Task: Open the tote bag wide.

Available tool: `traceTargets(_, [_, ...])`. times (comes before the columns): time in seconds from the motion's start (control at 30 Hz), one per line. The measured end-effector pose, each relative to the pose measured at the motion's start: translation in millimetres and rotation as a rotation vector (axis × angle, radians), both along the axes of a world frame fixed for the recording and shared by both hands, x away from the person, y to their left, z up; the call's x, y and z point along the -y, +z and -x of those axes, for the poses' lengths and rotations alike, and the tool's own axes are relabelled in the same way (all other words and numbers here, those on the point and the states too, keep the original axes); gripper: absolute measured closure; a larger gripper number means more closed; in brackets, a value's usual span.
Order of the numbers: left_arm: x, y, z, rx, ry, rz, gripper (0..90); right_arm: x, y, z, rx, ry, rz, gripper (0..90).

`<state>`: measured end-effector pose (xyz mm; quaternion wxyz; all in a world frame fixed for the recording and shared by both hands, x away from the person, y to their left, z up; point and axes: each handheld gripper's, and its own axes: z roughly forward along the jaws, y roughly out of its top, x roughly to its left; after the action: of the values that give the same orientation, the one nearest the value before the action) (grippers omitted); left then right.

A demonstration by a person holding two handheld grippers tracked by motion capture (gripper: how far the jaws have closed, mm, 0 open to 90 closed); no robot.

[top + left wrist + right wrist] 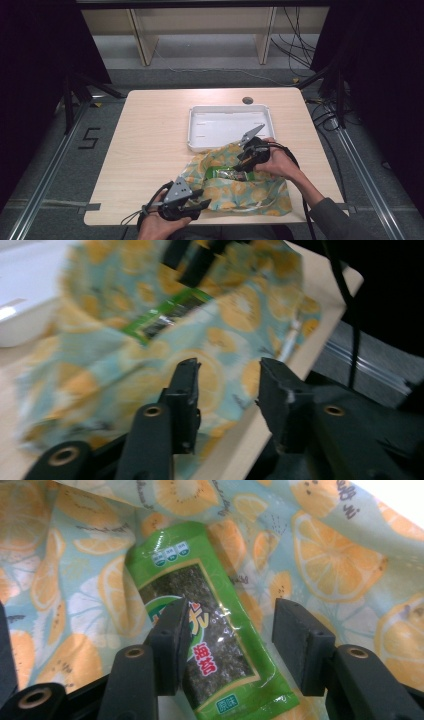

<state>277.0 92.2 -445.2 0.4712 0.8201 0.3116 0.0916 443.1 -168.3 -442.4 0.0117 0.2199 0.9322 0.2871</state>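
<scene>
A pale blue cloth bag printed with orange slices lies crumpled at the table's near right. On it rests a green seaweed snack packet, flat and face up. My right gripper hovers just over the packet, jaws open and straddling its lower half without pressing it. Folds of the cloth surround the packet. My left gripper is at the bag's near left corner by the table's front edge. Its jaws stand open in front of the cloth, and the packet shows farther off, blurred.
A white rectangular tray stands empty behind the bag, touching its far edge; its corner also shows as the tray. The wooden table has bare surface on its left half and a cable hole at the back.
</scene>
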Motion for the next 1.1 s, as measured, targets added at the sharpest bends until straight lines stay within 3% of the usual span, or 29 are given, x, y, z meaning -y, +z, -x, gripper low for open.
traceTargets(0.07, [9.5, -5.3, -0.4, -0.015, -0.028, -0.011, 66.5, -1.5, -3.2, -2.8, 0.009, 0.006, 0.011, 50.0])
traceTargets(0.17, [23.3, -14.1, -4.8, -0.01, -0.073, -0.056, 72.1, -5.6, -6.4, -4.3, -0.014, -0.001, 0.027, 49.8])
traceTargets(0.23, [28.5, -18.6, -6.3, -0.029, -0.072, -0.065, 74.8, -7.7, -8.5, -5.9, -0.015, -0.002, 0.034, 49.3])
traceTargets(0.27, [31.4, -21.5, -9.1, -0.018, -0.08, -0.083, 76.5, -8.6, -10.2, -7.9, -0.005, 0.016, 0.032, 49.1])
traceTargets(0.37, [38.1, -26.8, -16.6, -0.014, -0.093, -0.106, 80.8, -12.6, -13.3, -8.5, -0.033, -0.002, 0.047, 48.8])
traceTargets(0.47, [47.0, -32.9, -21.3, -0.043, -0.082, -0.098, 81.4, -16.9, -18.6, -11.2, -0.021, 0.014, 0.059, 48.2])
traceTargets(0.6, [55.4, -38.1, -28.5, -0.028, -0.1, -0.135, 81.8, -21.7, -22.4, -12.0, -0.045, 0.014, 0.077, 48.2])
traceTargets(0.73, [60.2, -42.6, -32.5, -0.04, -0.098, -0.154, 82.4, -23.8, -26.0, -14.6, -0.059, 0.015, 0.075, 48.0])
traceTargets(0.97, [65.0, -46.3, -37.9, -0.048, -0.092, -0.165, 84.9, -25.5, -31.6, -17.1, -0.087, -0.002, 0.096, 48.1])
traceTargets(1.0, [65.7, -46.8, -40.0, -0.037, -0.113, -0.178, 85.5, -25.5, -32.3, -18.5, -0.078, 0.014, 0.097, 48.1])
traceTargets(1.1, [67.9, -49.0, -41.6, -0.056, -0.099, -0.162, 87.8, -27.0, -34.5, -18.4, -0.088, 0.003, 0.095, 48.0])
